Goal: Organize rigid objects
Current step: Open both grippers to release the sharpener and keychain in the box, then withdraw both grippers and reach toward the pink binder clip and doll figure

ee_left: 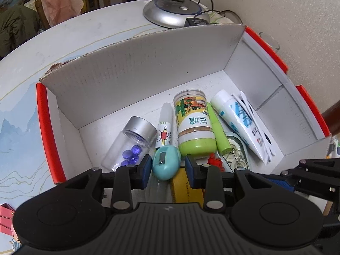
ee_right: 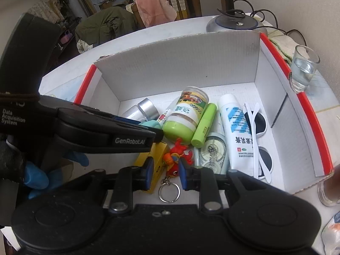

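Note:
A white cardboard box with red edges (ee_left: 148, 80) holds several items. My left gripper (ee_left: 166, 170) is shut on a teal egg-shaped sharpener (ee_left: 165, 163), low over the box's near left side. Beside it lie a glass jar of blue beads (ee_left: 131, 142), a white glue pen (ee_left: 164, 125), a green-lidded jar (ee_left: 194, 125), a green marker (ee_left: 218, 133) and a white tube (ee_left: 238, 119). My right gripper (ee_right: 165, 171) stands open over a red keychain figure (ee_right: 177, 150), whose ring (ee_right: 169, 191) lies between the fingers. A yellow box (ee_right: 153, 159), correction tape (ee_right: 212, 153) and white sunglasses (ee_right: 259, 127) lie nearby.
A silver lamp base (ee_left: 172, 10) with cables stands behind the box. A glass of water (ee_right: 303, 70) sits against the box's right wall, and another glass (ee_right: 329, 191) stands at its near right corner. A chair draped in pink cloth (ee_right: 155, 6) stands beyond the table.

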